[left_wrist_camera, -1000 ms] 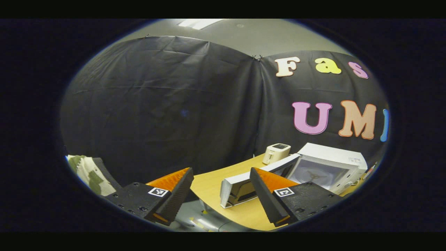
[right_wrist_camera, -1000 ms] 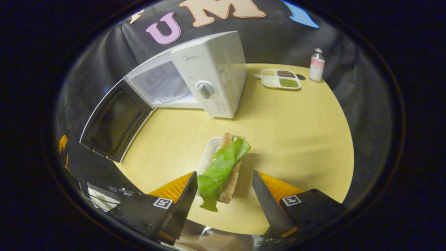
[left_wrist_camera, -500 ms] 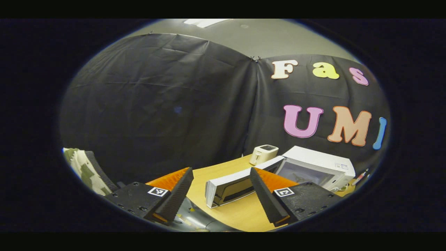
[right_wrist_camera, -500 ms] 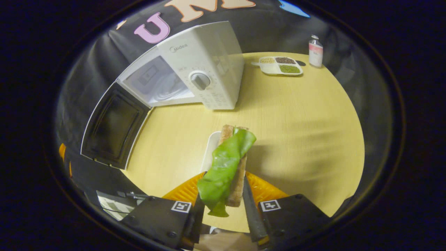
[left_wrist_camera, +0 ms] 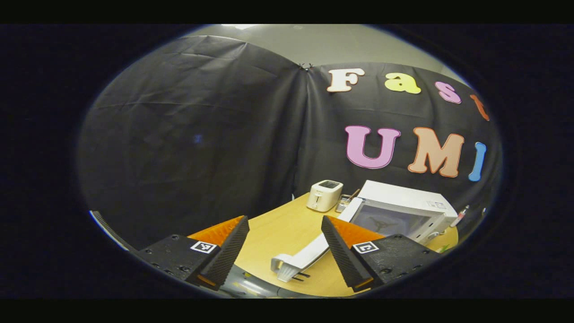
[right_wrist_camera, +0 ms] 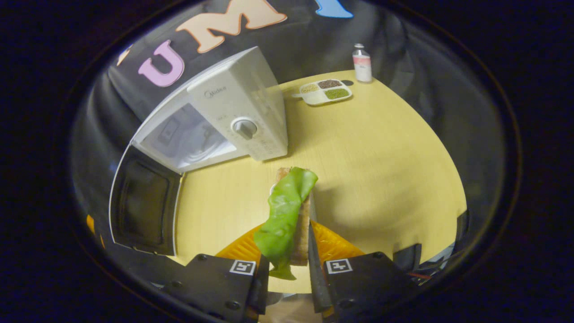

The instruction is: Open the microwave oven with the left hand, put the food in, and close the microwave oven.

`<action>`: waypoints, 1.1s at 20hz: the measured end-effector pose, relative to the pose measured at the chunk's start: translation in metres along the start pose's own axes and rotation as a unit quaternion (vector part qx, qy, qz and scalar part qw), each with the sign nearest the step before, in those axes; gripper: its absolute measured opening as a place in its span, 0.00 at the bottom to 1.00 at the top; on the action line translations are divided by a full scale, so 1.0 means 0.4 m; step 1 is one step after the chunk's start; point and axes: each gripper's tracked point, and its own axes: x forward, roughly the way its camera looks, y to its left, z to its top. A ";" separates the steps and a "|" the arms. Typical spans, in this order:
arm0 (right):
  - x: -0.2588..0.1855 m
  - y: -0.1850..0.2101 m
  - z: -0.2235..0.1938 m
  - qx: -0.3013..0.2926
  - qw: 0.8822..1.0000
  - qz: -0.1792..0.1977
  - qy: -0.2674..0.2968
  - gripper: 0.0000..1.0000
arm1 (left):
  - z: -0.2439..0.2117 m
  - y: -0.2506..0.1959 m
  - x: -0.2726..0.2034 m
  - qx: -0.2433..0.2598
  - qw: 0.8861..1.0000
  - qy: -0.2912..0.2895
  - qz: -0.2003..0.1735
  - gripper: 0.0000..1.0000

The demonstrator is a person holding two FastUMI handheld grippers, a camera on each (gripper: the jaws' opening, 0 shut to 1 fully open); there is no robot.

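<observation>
The right gripper (right_wrist_camera: 287,273) is clamped on the sandwich (right_wrist_camera: 301,215), bread with a limp lettuce leaf (right_wrist_camera: 284,214) draped down one side, held above the yellow table (right_wrist_camera: 381,161). Just beyond stands the white microwave (right_wrist_camera: 233,112), its door (right_wrist_camera: 143,202) swung wide and the cavity open to the left. The left gripper (left_wrist_camera: 283,251) hangs off the table's edge with its fingers spread around nothing. By the look of it, the sandwich should travel level and low through the opening, clear of the door frame, with the leaf kept uppermost so it does not slide off. A divided tray (right_wrist_camera: 323,91) and a bottle (right_wrist_camera: 362,63) sit far back.
</observation>
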 end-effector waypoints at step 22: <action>0.046 0.669 0.033 0.208 0.946 0.234 -0.085 0.42 | -0.136 0.104 0.210 -0.011 0.988 0.085 -0.128 0.95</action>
